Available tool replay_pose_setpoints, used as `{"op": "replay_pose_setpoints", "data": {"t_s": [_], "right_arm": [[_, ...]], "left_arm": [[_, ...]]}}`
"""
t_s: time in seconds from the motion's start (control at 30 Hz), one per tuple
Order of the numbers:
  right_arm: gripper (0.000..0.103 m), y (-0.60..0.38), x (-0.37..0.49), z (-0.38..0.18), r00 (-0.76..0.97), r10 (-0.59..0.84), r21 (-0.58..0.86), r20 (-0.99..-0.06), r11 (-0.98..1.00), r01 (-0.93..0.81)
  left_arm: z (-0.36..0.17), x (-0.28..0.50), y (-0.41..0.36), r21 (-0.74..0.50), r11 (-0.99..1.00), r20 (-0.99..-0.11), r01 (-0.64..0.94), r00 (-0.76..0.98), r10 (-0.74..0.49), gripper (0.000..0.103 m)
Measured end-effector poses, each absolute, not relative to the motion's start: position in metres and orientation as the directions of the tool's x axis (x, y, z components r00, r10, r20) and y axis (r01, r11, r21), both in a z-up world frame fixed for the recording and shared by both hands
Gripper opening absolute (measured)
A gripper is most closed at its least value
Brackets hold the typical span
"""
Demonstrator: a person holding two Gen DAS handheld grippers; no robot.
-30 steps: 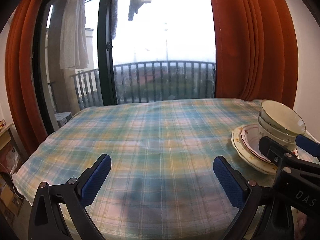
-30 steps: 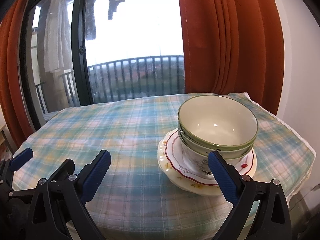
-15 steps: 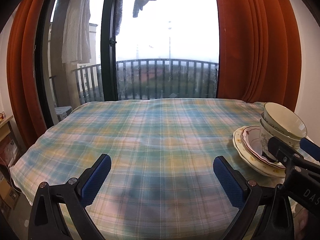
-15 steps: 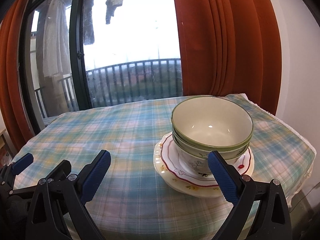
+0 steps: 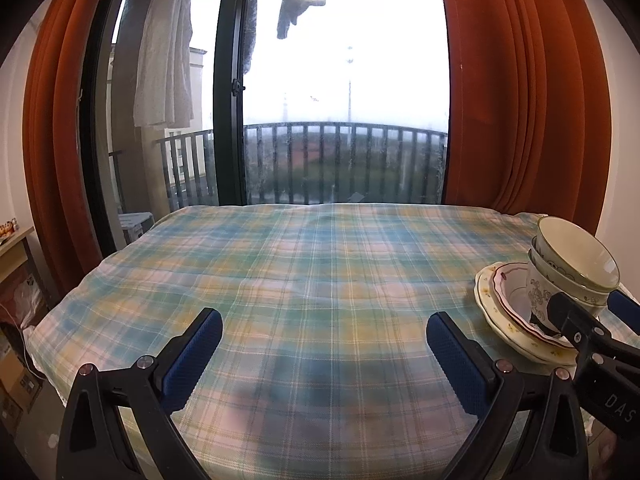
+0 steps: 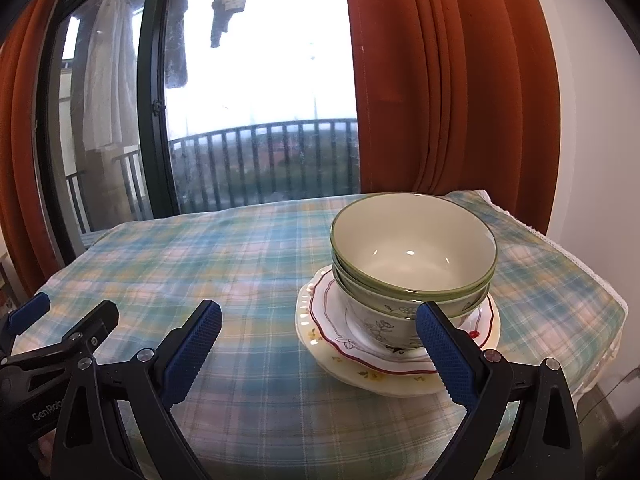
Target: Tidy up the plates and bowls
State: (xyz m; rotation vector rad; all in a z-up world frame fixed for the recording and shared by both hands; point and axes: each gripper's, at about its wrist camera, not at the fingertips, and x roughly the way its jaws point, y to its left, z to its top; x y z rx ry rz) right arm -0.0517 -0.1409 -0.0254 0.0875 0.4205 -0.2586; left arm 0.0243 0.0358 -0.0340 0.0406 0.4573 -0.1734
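Stacked green-rimmed bowls point(image 6: 412, 264) sit on a red-edged plate point(image 6: 328, 320), which lies on a cream floral plate point(image 6: 360, 376). The stack stands near the table's right end; in the left wrist view the bowls point(image 5: 572, 264) and plates point(image 5: 504, 316) show at the far right. My right gripper point(image 6: 320, 336) is open, just short of the stack, its right finger in front of the bowls. My left gripper point(image 5: 324, 344) is open over bare cloth, well left of the stack, holding nothing. The right gripper's fingers point(image 5: 576, 320) cross in front of the stack in the left wrist view.
A blue-green plaid cloth point(image 5: 312, 272) covers the table. Behind it are a glass balcony door point(image 5: 344, 120), orange curtains point(image 6: 448, 88) and a white wall at right. The table's right edge point(image 6: 600, 296) drops off close to the stack. A low shelf point(image 5: 12, 240) stands at left.
Both grippers have drawn back and lowered slightly, so the table and the stack look farther off. Both stay open. The stack has not moved.
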Motion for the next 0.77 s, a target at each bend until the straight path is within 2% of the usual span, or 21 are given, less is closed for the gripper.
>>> {"op": "replay_pose_setpoints", "data": {"t_s": [0.77], "right_arm": [[0.099, -0.1417, -0.0492, -0.0229, 0.883, -0.225, 0.031, -0.413, 0.965, 0.26]], "left_arm": [[-0.0334, 0.0243, 0.0344, -0.01, 0.982, -0.445, 0.188, 0.879, -0.172, 0.103]]}}
